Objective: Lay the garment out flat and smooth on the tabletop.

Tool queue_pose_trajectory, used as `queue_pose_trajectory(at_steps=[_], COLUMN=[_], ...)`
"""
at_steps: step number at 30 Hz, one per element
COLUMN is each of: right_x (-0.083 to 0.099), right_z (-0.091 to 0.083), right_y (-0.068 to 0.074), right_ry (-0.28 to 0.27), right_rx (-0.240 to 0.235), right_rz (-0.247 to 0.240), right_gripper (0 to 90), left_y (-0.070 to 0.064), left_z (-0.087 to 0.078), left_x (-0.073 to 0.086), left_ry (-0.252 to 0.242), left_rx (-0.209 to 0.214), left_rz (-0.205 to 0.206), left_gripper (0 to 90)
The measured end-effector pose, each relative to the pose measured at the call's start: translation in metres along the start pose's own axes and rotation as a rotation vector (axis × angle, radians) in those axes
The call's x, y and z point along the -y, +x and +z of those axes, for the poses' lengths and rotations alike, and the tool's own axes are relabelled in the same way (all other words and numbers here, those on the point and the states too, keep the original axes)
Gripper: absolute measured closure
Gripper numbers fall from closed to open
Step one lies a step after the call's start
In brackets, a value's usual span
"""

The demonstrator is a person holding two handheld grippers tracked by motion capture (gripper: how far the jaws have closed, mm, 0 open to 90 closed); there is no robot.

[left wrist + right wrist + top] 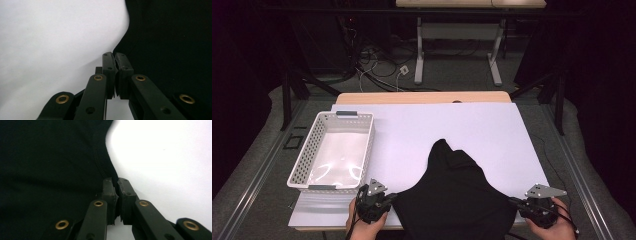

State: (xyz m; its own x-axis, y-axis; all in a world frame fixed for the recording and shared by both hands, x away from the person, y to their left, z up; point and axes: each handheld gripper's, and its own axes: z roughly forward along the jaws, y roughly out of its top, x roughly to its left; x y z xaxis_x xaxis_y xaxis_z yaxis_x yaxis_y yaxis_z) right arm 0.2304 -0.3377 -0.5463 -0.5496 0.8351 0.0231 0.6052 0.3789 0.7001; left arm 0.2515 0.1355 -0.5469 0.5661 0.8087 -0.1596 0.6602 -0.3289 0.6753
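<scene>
table [492, 125] w/ black cloth [454, 195], white basket [334, 150].

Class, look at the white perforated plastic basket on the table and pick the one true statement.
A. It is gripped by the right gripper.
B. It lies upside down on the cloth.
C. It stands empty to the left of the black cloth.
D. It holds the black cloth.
C: the white perforated plastic basket stands upright with a bare floor, apart from and left of the black cloth, whose near corners the left gripper and right gripper pinch.
</scene>
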Motion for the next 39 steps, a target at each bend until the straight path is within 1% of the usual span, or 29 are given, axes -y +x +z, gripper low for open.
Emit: queue_pose_trajectory(at_steps=[2, 3, 4, 5, 9, 12, 16, 18, 21, 25, 27, 29, 30, 31, 34, 37, 38, 39], right_x=[0.000, -0.001, -0.001, -0.001, -0.001, -0.002, -0.002, -0.002, -0.005, -0.010, -0.014, -0.018, -0.020, -0.024, -0.032, -0.040, -0.042, -0.045], right_z=[-0.001, -0.001, -0.001, -0.001, -0.001, -0.001, -0.001, 0.000, 0.000, 0.000, 0.001, 0.000, 0.000, 0.000, -0.001, 0.000, 0.000, 0.001], right_y=[-0.002, -0.004, -0.005, -0.005, -0.003, -0.003, -0.002, -0.002, -0.002, 0.000, 0.000, 0.001, 0.001, 0.002, 0.004, 0.007, 0.008, 0.009], right_ry=[-0.006, -0.006, -0.011, -0.011, -0.019, -0.028, -0.043, -0.049, -0.069, -0.089, -0.103, -0.119, -0.128, -0.149, -0.179, -0.205, -0.210, -0.211], right_rx=[0.008, 0.009, 0.006, 0.001, -0.010, -0.029, -0.035, -0.030, -0.028, -0.030, -0.032, -0.030, -0.027, -0.027, -0.030, -0.012, -0.011, -0.014], right_rz=[0.008, 0.011, 0.016, 0.020, 0.019, 0.026, 0.032, 0.032, 0.018, -0.005, -0.023, -0.047, -0.050, -0.060, -0.080, -0.117, -0.120, -0.126], right_gripper=[85.0, 85.0, 85.0, 84.9, 84.5, 83.3, 76.6, 74.0, 70.2, 66.2, 64.2, 60.3, 58.7, 56.6, 52.6, 47.1, 45.4, 43.2], left_y=[0.001, 0.001, 0.002, 0.002, 0.001, 0.001, 0.002, 0.001, 0.002, 0.001, 0.001, 0.001, 0.001, 0.001, 0.001, 0.002, 0.001, 0.002], left_z=[-0.001, -0.001, -0.001, -0.001, -0.001, 0.000, 0.000, 0.000, 0.000, 0.003, 0.004, 0.004, 0.005, 0.005, 0.006, 0.007, 0.007, 0.006], left_x=[-0.001, -0.001, -0.001, -0.001, -0.001, -0.001, -0.001, -0.001, -0.003, -0.007, -0.011, -0.014, -0.016, -0.017, -0.022, -0.026, -0.028, -0.029], left_ry=[-0.005, -0.009, -0.010, -0.013, -0.019, -0.023, -0.044, -0.060, -0.069, -0.075, -0.089, -0.099, -0.110, -0.110, -0.123, -0.130, -0.133, -0.134], left_rx=[-0.004, -0.004, -0.006, -0.003, 0.004, 0.011, 0.015, 0.015, 0.023, 0.031, 0.028, 0.033, 0.035, 0.035, 0.033, 0.038, 0.035, 0.036], left_rz=[0.003, -0.006, -0.004, -0.015, -0.018, -0.032, -0.046, -0.063, -0.071, -0.065, -0.064, -0.067, -0.065, -0.054, -0.044, -0.038, -0.043, -0.036], left_gripper=[87.7, 87.7, 87.7, 87.7, 86.8, 84.5, 79.7, 76.1, 72.5, 69.2, 64.5, 59.3, 57.9, 55.9, 50.3, 46.5, 45.4, 43.3])
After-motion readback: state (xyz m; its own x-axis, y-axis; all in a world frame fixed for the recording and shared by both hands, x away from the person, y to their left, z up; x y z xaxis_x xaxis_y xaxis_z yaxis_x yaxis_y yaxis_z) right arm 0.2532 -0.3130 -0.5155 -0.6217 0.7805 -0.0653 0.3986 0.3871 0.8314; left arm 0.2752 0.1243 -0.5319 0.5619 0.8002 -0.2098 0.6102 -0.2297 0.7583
